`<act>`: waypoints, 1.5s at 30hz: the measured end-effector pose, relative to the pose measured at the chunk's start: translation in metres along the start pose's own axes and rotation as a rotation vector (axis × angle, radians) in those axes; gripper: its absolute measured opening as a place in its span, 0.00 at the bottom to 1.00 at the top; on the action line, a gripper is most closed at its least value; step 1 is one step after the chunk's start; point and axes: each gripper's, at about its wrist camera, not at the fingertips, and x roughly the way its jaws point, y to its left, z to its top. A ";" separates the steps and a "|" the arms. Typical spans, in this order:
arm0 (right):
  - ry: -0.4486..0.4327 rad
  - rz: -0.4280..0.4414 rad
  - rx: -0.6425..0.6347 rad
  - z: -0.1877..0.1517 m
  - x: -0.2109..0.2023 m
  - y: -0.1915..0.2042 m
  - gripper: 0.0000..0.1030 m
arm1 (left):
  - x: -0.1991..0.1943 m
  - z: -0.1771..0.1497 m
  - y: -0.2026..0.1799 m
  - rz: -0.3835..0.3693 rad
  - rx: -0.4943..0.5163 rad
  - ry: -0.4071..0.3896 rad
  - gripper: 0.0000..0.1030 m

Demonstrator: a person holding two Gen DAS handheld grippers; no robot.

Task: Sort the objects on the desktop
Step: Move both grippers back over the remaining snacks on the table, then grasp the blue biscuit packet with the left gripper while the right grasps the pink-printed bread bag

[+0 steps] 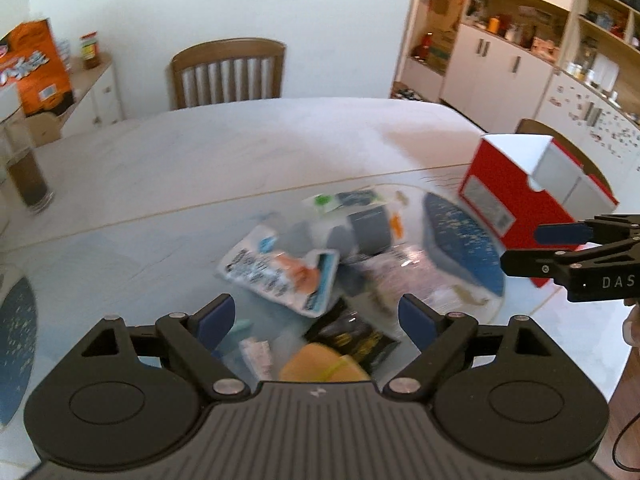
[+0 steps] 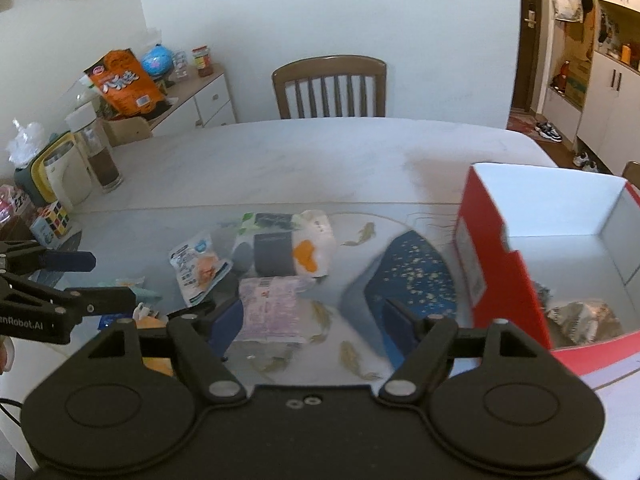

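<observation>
White wall (image 2: 340, 8), wooden chair (image 2: 330, 86), cupboards (image 1: 496, 60) right.

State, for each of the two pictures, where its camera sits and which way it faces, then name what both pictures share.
Left wrist: sits on the left tongs, faces the snack packets, with the right tongs at right.
Right wrist: sits on the right tongs, faces the packets and red box, with the left tongs at left.
Shared: chair, red box, blue mat, blue-white packet.
</observation>
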 end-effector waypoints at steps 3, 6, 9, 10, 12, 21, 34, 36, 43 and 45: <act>0.011 0.006 -0.007 -0.001 0.010 0.006 0.74 | 0.004 -0.007 0.013 0.025 -0.031 0.021 0.86; 0.023 0.006 -0.013 -0.001 0.021 0.011 0.74 | 0.009 -0.015 0.026 0.054 -0.059 0.040 0.86; 0.038 0.003 -0.017 -0.002 0.032 0.013 0.74 | 0.015 -0.022 0.038 0.079 -0.085 0.060 0.86; 0.043 0.003 -0.016 -0.002 0.036 0.014 0.74 | 0.017 -0.024 0.042 0.087 -0.093 0.067 0.86; 0.052 0.005 -0.014 -0.002 0.042 0.015 0.74 | 0.022 -0.029 0.052 0.101 -0.113 0.085 0.86; 0.089 0.019 -0.028 0.001 0.066 0.022 0.74 | 0.042 -0.038 0.074 0.138 -0.174 0.117 0.86; 0.122 0.043 -0.038 0.006 0.092 0.030 0.73 | 0.058 -0.042 0.087 0.168 -0.185 0.150 0.82; 0.129 0.036 -0.040 0.007 0.095 0.030 0.72 | 0.059 -0.041 0.085 0.167 -0.181 0.155 0.78; 0.152 0.027 -0.043 0.005 0.106 0.030 0.70 | 0.063 -0.039 0.082 0.173 -0.154 0.153 0.72; 0.162 0.019 -0.053 0.004 0.111 0.031 0.68 | 0.065 -0.038 0.080 0.173 -0.143 0.152 0.69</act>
